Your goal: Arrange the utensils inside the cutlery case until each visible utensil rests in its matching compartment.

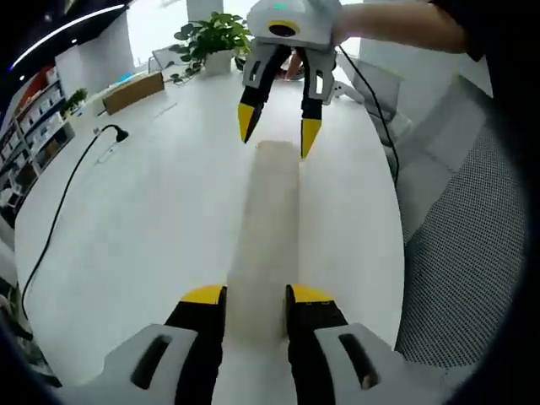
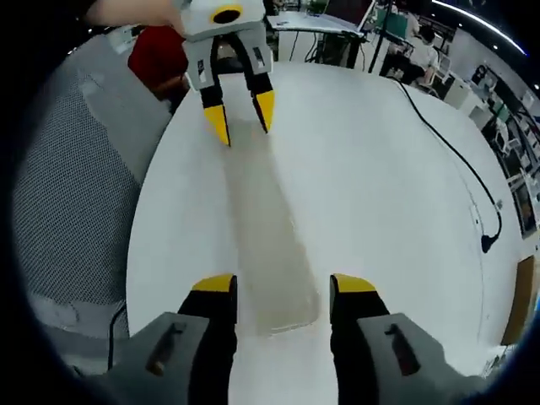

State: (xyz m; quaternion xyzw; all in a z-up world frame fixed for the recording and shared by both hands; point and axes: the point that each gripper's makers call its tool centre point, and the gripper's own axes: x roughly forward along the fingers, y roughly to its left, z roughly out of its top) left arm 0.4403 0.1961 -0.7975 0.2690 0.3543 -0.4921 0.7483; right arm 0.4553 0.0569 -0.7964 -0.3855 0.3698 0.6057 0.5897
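A long, narrow, pale cutlery case (image 1: 266,228) lies lengthwise on the white table (image 1: 152,211), running between the two grippers. Its lid looks closed and no utensils show. My left gripper (image 1: 255,295) has its yellow-tipped jaws pressed against both sides of the case's near end. In the right gripper view the same case (image 2: 266,228) stretches away, and my right gripper (image 2: 283,285) stands open, straddling its near end with small gaps on each side. The right gripper (image 1: 278,135) faces me at the case's far end. The left gripper (image 2: 243,118) sits at the opposite end.
A black cable (image 1: 63,202) snakes over the table's left part, also seen as a cable (image 2: 472,177) on the right. A potted plant (image 1: 215,38) and a cardboard box (image 1: 131,91) stand at the far edge. A mesh chair (image 1: 464,253) sits beside the table.
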